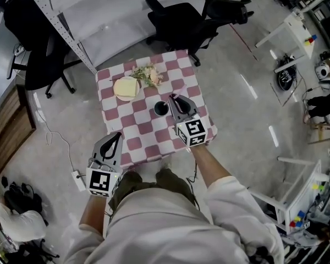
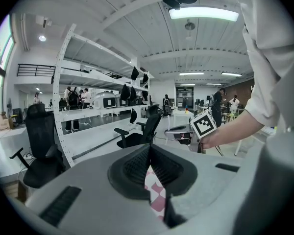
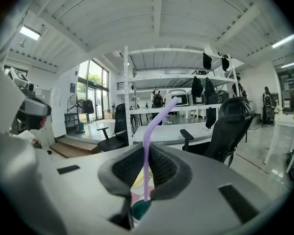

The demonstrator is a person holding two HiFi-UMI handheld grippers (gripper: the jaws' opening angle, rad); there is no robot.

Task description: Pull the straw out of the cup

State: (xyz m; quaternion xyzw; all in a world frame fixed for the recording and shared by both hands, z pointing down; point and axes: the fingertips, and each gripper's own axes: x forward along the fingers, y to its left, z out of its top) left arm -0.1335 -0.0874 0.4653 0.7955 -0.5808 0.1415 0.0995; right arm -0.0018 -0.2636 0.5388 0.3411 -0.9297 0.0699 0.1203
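Person: at the bottom of the head view, white sleeve [image 1: 239, 199] of loose, soft cloth, forearms bare.
Left gripper [image 1: 119, 136]: lower left of the head view, over the near edge of the surface; grey matte plastic with a black-and-white marker cube.
Left jaws: tips together, nothing held; only a thin slit shows below the tips between the black ribbed pads [image 2: 137, 164], with checked cloth seen through it.
Right gripper [image 1: 172, 98]: centre of the head view, just right of the cup.
Right jaws: closed narrowly on the straw, black ribbed pads pressing its shaft from both sides.
Straw [image 3: 146, 151]: pale lilac, thin, smooth tube; upright between the jaws, bending to the upper right above them. Its lower end shows at the mouth of the cup; whether it clears the rim cannot be told.
Cup [image 1: 161, 108]: small, round, dark, upright near the middle of the surface; its inside looks teal in the right gripper view.
Surface [image 1: 140, 147]: small square top under a pink-and-white checked cloth.
Plate [image 1: 126, 87]: pale, round, upper left of the cloth, carrying a yellowish slab.
Flowers [image 1: 147, 75]: small sprig just right of the plate.
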